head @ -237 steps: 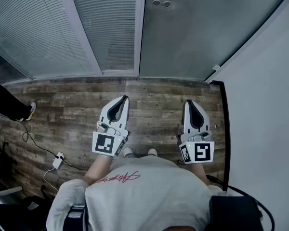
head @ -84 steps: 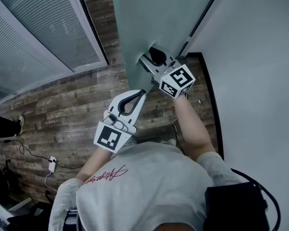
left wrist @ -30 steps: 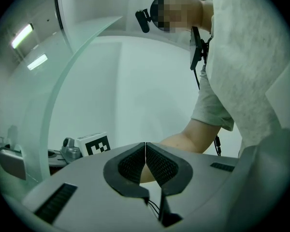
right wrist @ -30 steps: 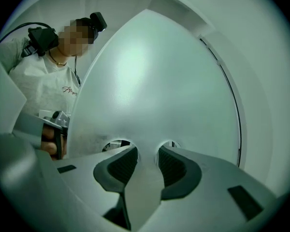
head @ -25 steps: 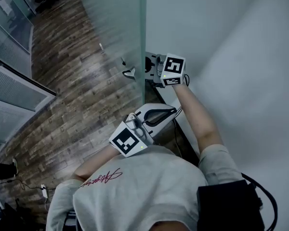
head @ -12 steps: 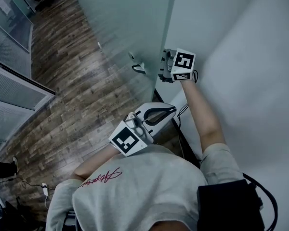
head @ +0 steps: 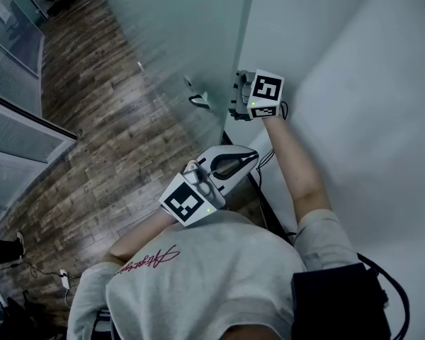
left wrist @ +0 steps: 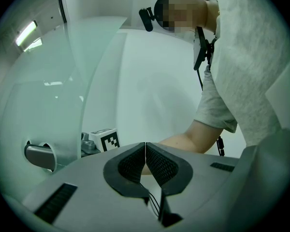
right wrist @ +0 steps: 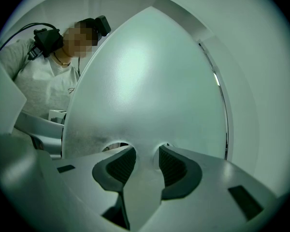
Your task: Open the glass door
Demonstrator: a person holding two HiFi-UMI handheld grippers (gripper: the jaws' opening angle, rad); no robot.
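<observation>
1. Jaws of the right gripper (right wrist: 145, 150) stand spread and have just been opening; nothing sits between the pads; only frosted pane shows beyond the gap.
2. Glass door (head: 184, 34) stands swung open, its free edge just beside the right gripper; a lever handle (head: 197, 100) shows on the pane's face away from that gripper, over the wooden floor (head: 92, 133).
3. Left gripper (left wrist: 145, 148) hangs lower, near the person's chest; its jaws are pressed together on nothing; it points toward the door's edge without touching it.
4. White wall (head: 354, 83) closes in on the right, near the outstretched right forearm (head: 290, 161); a partition with blinds (head: 14, 144) stands well apart, across the floor at the left.
</observation>
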